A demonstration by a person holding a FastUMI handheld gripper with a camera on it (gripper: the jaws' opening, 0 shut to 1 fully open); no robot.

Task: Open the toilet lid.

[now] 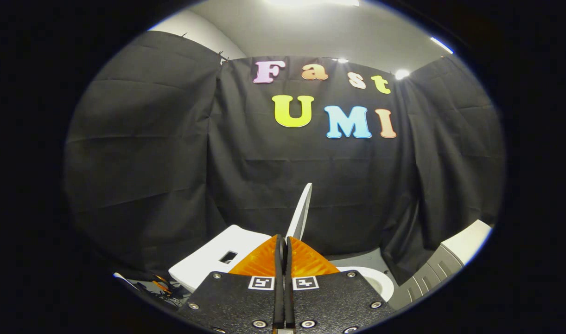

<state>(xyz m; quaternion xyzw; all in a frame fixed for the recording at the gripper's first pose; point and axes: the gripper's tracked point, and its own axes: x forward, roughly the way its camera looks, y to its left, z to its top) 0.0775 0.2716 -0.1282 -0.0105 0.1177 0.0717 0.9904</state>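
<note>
The white toilet lid (301, 211) stands raised and is seen edge-on, rising straight up from my fingertips against the black cloth. My gripper (284, 239) is shut, its orange fingers (259, 262) pressed close together with the lid's lower edge pinched at their tips. Just right of the fingers, below the lid, lies the white toilet seat ring (380, 280). The white tank (213, 255), with a dark rectangular opening in its top, sits just left of the fingers. The grip point itself is hidden by the fingertips.
A grey and white cabinet (442, 264) stands to the right of the toilet. Black cloth walls close in behind and on both sides. Some cables and small items (160, 285) lie low to the left of the tank.
</note>
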